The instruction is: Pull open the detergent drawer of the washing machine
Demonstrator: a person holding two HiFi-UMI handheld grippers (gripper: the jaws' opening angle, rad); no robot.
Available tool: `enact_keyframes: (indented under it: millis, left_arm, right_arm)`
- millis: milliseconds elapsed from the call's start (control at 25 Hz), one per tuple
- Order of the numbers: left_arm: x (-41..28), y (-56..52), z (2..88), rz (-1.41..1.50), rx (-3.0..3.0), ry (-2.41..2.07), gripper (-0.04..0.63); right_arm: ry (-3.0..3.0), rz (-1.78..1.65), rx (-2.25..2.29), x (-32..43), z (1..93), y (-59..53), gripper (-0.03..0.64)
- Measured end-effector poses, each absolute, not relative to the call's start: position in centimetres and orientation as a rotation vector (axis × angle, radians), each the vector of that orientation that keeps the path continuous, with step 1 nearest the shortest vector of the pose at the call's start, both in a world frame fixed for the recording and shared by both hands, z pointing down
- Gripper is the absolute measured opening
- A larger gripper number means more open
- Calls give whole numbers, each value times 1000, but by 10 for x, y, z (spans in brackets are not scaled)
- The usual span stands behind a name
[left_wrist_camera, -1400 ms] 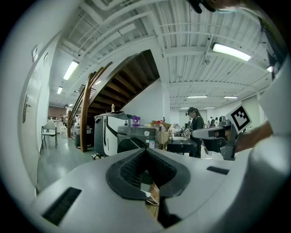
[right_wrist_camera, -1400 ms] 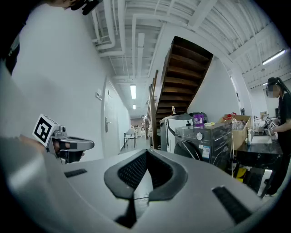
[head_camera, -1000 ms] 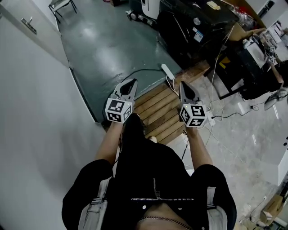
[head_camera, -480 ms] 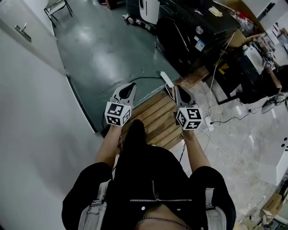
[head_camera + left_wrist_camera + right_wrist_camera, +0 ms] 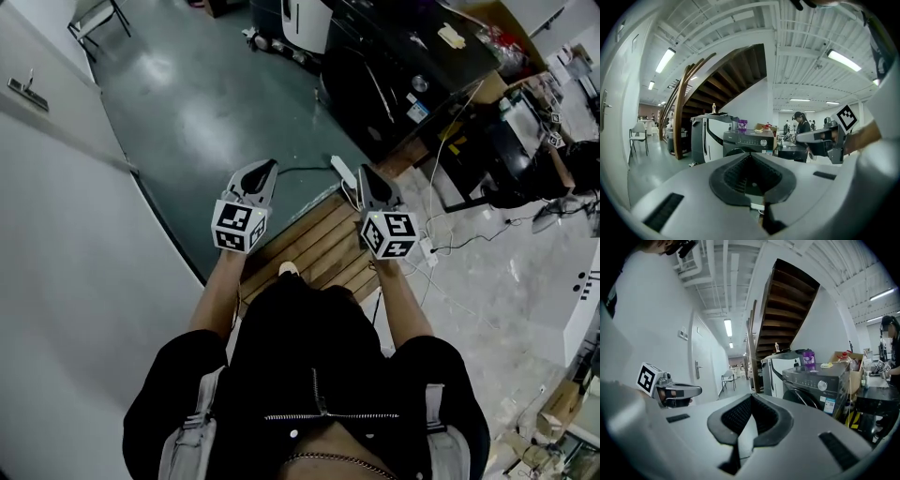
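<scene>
We hold both tools level over a pallet [image 5: 323,246], side by side and apart. The left tool [image 5: 263,170] has its jaws pressed together with nothing between them, and so does the right tool [image 5: 365,175]. The dark washer [image 5: 816,380] stands ahead of both, well apart from them: straight ahead of the left tool, and ahead and to the right of the right one. At this range we cannot pick out its drawer on the front panel. A purple bottle [image 5: 808,357] sits on top of the washer, and a white appliance [image 5: 705,138] stands just left of it. A power strip [image 5: 343,170] lies on the floor between the two tool tips.
</scene>
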State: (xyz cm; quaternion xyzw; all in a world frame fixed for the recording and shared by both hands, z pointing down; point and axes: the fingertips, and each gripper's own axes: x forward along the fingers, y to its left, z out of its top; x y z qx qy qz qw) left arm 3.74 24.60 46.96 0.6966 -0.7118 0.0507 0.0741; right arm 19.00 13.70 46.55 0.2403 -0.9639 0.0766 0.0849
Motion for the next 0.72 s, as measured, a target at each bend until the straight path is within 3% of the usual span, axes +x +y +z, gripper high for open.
enact_keyframes:
  millis: [720]
  left_arm:
    - [-57, 171, 470, 153, 2107, -2052, 21]
  right_arm:
    - [-2834, 273, 736, 93, 466, 69, 6]
